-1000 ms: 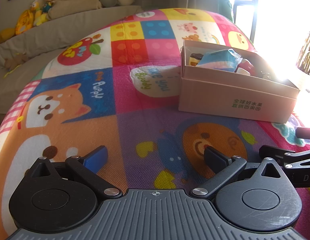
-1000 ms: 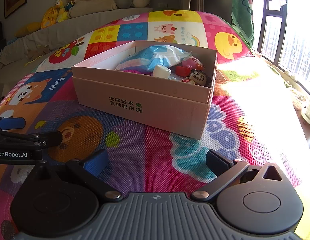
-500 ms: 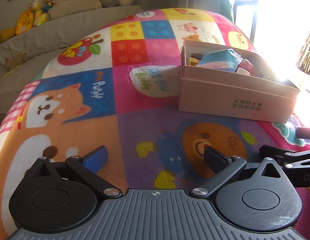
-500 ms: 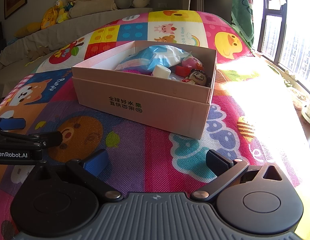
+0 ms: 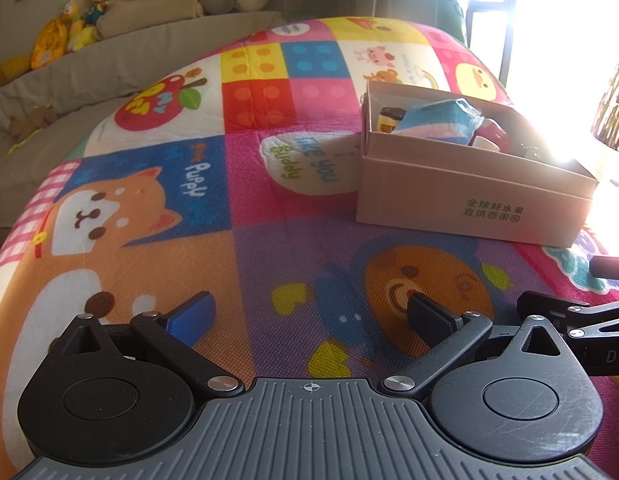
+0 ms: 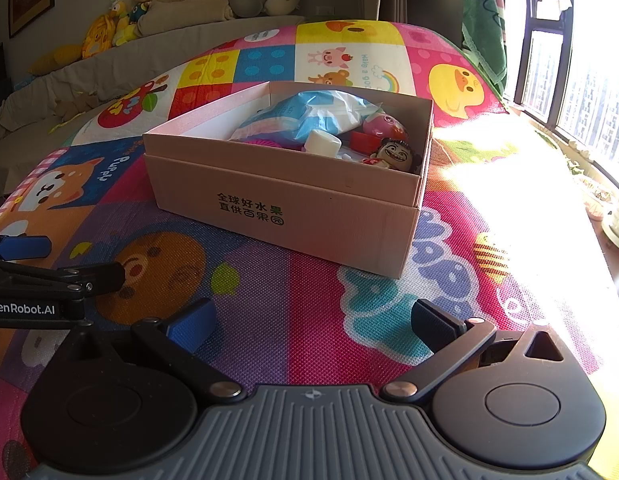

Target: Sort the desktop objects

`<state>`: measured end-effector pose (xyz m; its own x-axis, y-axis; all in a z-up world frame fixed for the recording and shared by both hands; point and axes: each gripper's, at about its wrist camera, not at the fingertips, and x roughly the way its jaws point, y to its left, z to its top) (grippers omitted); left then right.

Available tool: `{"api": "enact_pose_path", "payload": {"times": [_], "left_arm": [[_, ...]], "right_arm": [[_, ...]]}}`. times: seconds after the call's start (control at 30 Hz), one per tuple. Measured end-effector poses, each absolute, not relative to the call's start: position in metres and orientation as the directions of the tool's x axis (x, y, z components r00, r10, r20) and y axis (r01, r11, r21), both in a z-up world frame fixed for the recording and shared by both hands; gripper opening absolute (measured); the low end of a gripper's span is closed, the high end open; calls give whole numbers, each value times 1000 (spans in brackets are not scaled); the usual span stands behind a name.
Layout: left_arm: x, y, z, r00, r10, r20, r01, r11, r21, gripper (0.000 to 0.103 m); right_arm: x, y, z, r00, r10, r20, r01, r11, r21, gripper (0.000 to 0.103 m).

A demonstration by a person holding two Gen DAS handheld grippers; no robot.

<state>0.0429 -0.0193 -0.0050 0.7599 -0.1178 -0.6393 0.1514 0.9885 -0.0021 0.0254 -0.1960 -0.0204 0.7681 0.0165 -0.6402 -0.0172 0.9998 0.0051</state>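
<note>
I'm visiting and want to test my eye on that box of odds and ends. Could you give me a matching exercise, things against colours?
Things:
1. plastic packet
2. small cap
3. round toy
4. cardboard box

Colours:
A. white
B. tan with green print
C. blue and white
D. pink

Pairs: 1-C, 2-A, 3-D, 4-B

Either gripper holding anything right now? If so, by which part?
Nothing held. The left gripper and right gripper both have jaws wide open with only the play mat between them. The toys sit in the cardboard box.
</note>
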Motion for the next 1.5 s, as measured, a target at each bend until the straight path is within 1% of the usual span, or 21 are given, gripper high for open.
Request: {"api": "enact_pose_path", "payload": {"times": [0.13, 0.27, 0.47, 0.67, 1.5], "left_arm": [[45, -19, -4, 753, -122, -647, 159, 987, -2, 103], [50, -21, -1, 726, -118, -678, 163, 987, 3, 103], [47, -16, -3, 735, -143, -663, 173, 985, -21, 103], [45, -19, -4, 744, -127, -656, 164, 987, -6, 103], [45, -19, -4, 744, -129, -656, 164, 986, -7, 103]], "right_arm": [[26, -196, -20, 768, 17, -640, -17, 1000, 5, 103], [26, -196, -21, 768, 17, -640, -17, 1000, 6, 103], [26, -196, -21, 768, 17, -640, -17, 1000, 6, 103], [27, -196, -21, 768, 17, -640, -17, 1000, 6, 103], [26, -196, -21, 768, 17, -640, -17, 1000, 5, 103]]}}
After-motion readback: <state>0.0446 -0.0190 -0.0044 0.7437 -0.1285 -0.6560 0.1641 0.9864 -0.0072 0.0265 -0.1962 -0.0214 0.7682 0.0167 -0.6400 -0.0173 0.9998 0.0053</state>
